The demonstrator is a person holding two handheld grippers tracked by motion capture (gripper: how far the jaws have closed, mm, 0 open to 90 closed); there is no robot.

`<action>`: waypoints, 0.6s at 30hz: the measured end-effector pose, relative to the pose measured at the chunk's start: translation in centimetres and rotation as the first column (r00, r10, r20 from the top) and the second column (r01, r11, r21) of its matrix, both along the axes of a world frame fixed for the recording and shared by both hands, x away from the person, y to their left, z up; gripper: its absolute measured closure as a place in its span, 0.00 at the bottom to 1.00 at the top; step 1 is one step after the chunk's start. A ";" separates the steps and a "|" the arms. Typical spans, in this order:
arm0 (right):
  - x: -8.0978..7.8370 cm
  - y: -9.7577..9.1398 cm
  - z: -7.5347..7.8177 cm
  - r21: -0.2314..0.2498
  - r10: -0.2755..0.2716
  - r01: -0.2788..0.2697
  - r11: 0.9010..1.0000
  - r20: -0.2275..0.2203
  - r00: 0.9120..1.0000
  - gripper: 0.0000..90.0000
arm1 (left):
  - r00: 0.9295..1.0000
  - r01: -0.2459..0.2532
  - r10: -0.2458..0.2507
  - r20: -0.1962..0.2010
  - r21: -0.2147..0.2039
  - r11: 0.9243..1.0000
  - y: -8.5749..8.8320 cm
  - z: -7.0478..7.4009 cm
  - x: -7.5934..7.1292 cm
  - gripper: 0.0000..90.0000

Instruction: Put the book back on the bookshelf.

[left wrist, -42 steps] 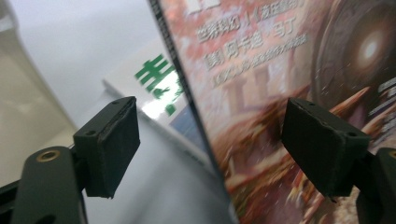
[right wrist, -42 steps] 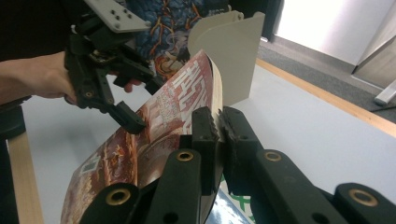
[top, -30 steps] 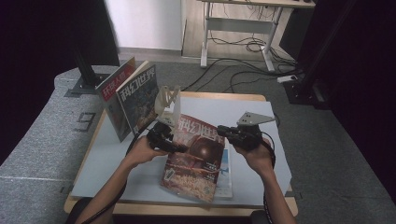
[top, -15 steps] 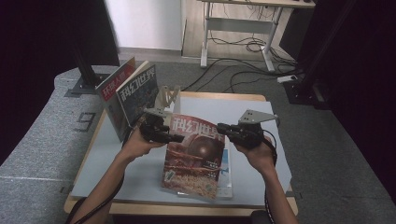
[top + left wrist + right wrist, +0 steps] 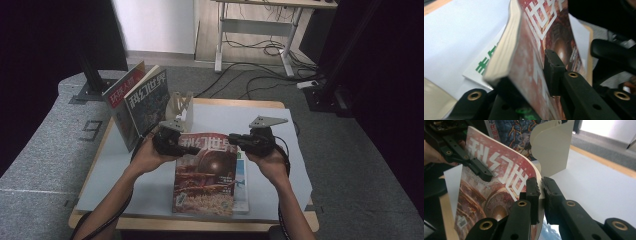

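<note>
Lifting off the white table cover (image 5: pixel 150 175), red magazine (image 5: pixel 207 175) raised at far edge, near edge low over another magazine (image 5: pixel 241 172). Clamped at 2 top corners: left gripper (image 5: pixel 192 148) jaws just closing onto left corner, right gripper (image 5: pixel 232 141) tight on right corner. Beyond, 2 upright magazines (image 5: pixel 142 102) beside beige bookend (image 5: pixel 181 107).

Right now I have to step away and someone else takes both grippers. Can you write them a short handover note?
Left gripper: jaws have just been closing, now clamped on the left top edge of the red-covered magazine.
Right gripper: shut on its right top edge.
The magazine's top end is lifted off the white-topped table; a second magazine lies beneath.
Two magazines already stand at the cream bookend.
Left, probably: stand this one beside them.
</note>
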State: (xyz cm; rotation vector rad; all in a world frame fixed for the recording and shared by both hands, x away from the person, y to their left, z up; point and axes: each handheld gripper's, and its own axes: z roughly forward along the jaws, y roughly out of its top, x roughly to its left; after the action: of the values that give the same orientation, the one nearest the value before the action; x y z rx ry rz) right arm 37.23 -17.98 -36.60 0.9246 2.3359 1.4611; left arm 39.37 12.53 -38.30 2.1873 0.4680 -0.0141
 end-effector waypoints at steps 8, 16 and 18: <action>0.6 -0.7 -0.6 -0.002 -0.032 0.032 1.000 -0.034 0.999 0.81 | 0.998 -0.008 0.006 -0.056 -0.033 0.999 -0.2 0.5 -0.2 0.92; 0.9 -2.1 -2.0 -0.026 -0.083 0.082 0.996 -0.030 0.996 0.60 | 0.997 -0.057 0.057 -0.057 -0.009 0.998 0.0 1.1 -0.4 0.93; 1.0 -2.6 -2.5 -0.043 -0.101 0.099 0.994 -0.033 0.994 0.56 | 0.996 -0.071 0.071 -0.061 -0.011 0.997 0.3 1.2 -0.3 0.93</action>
State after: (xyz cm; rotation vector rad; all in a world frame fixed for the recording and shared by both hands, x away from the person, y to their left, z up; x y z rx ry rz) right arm 38.20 -20.59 -39.11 1.0475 2.2993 1.3630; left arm 39.09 12.87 -37.11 2.1612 0.5783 -0.0452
